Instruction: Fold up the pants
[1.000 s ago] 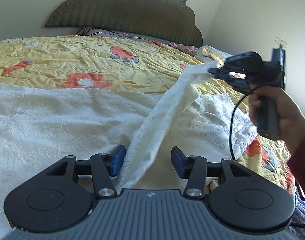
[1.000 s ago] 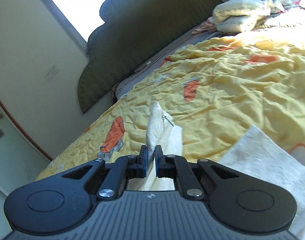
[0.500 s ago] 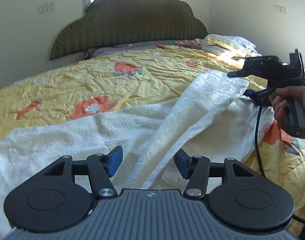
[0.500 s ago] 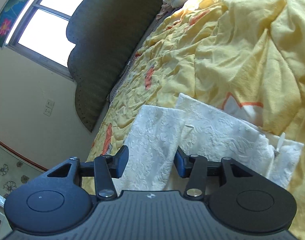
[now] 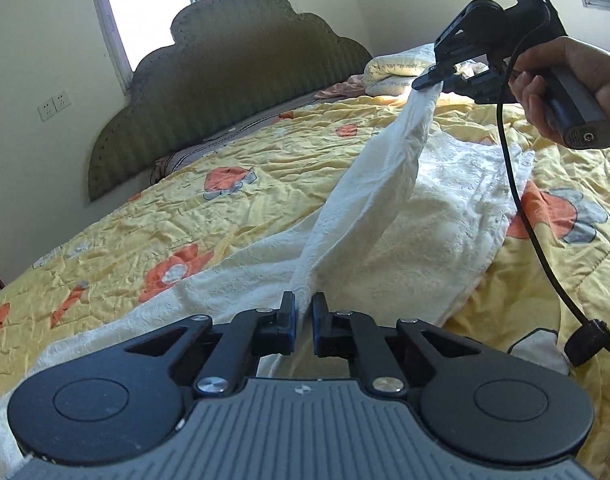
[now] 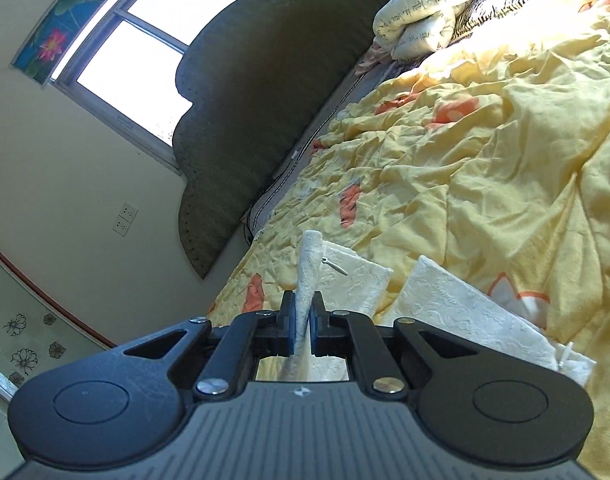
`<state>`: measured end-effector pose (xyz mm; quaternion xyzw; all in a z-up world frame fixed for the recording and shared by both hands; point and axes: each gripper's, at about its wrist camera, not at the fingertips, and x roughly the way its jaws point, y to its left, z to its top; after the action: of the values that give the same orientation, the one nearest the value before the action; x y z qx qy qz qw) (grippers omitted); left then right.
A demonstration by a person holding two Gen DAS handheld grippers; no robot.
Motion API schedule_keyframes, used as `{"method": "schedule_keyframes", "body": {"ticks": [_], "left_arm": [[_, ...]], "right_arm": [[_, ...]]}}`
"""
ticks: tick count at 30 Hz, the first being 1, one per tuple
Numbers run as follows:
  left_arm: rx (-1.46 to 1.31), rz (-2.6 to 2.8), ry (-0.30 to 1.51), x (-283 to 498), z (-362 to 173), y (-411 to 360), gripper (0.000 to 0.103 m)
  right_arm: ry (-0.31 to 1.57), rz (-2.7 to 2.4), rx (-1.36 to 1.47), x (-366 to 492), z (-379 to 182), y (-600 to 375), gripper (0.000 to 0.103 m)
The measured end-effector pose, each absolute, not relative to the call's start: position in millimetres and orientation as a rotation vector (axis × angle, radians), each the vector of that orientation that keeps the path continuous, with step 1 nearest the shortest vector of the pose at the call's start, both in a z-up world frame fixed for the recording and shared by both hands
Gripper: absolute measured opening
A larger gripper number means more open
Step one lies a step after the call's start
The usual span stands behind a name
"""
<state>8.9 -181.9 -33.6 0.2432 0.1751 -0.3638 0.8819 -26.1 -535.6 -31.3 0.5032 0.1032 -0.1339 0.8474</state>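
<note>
The pants [image 5: 389, 216] – white, textured cloth – lie across a yellow flowered quilt [image 5: 233, 204] on the bed. One edge of the cloth is raised into a taut ridge that runs from 6 o'clock to 1 o'clock in the left wrist view; the rest lies flat on the quilt on both sides of the ridge.

The left gripper [image 5: 303, 320] has just been closing. Its fingers [image 5: 287, 322] stand narrow and pinch the near end of the ridge.

The right gripper [image 5: 435, 76], at 1 o'clock in the left wrist view, is held by a hand [image 5: 565, 76] and clamps the far end of the ridge above the bed. A black cable [image 5: 517, 200] hangs from it across the cloth. In its own view the right gripper [image 6: 301, 322] has likewise just been closing – its blue-padded fingers [image 6: 289, 324] are pressed on a thin upright fold of the pants [image 6: 309, 276]. More flat cloth lies at 4 o'clock of the fingers.

A dark scalloped headboard [image 5: 225, 92] stands at 11 o'clock, with a window [image 5: 153, 4] above it. A folded blanket [image 6: 421, 20] lies on the bed at 1 o'clock in the right wrist view.
</note>
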Motion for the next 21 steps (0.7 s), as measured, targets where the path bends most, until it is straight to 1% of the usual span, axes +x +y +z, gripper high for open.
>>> {"method": "schedule_keyframes", "body": {"ticks": [2, 4, 7, 9, 10, 12, 15, 17, 19, 21], "left_arm": [[0.445, -0.705, 0.380, 23.2, -23.9, -178.1, 0.011], [0.355, -0.600, 0.339, 37.7, -1.4, -167.8, 0.011], [0.190, -0.557, 0.229, 41.9, 40.6, -144.3, 0.011], [0.153, -0.603, 0.190, 34.5, 54.9, -138.0, 0.011], [0.180, -0.633, 0.198, 29.9, 54.5, -141.4, 0.011], [0.258, -0.724, 0.275, 20.8, 36.8, -154.0, 0.011], [0.343, -0.822, 0.461, 14.9, -7.3, -170.6, 0.011], [0.344, -0.853, 0.549, 15.3, -26.1, -174.3, 0.011], [0.347, -0.855, 0.564, 16.1, -32.8, -172.3, 0.011], [0.341, -0.862, 0.539, 14.8, -26.2, -167.0, 0.011]], "right_arm": [[0.250, -0.229, 1.065, -0.1, -19.2, -538.2, 0.007], [0.224, -0.172, 1.038, 15.6, 4.7, -533.7, 0.007], [0.037, -0.059, 0.926, 0.7, 57.3, -516.6, 0.007], [-0.069, -0.053, 0.871, -27.4, 73.1, -508.9, 0.007], [-0.073, -0.089, 0.861, -40.0, 70.1, -507.6, 0.007], [0.028, -0.228, 0.846, -56.9, 48.6, -508.6, 0.007], [0.242, -0.398, 0.948, -75.0, -17.9, -523.0, 0.007], [0.300, -0.442, 1.065, -90.8, -59.7, -530.7, 0.007], [0.324, -0.474, 1.111, -102.5, -80.6, -532.8, 0.007], [0.334, -0.476, 1.100, -109.2, -83.3, -529.3, 0.007]]}}
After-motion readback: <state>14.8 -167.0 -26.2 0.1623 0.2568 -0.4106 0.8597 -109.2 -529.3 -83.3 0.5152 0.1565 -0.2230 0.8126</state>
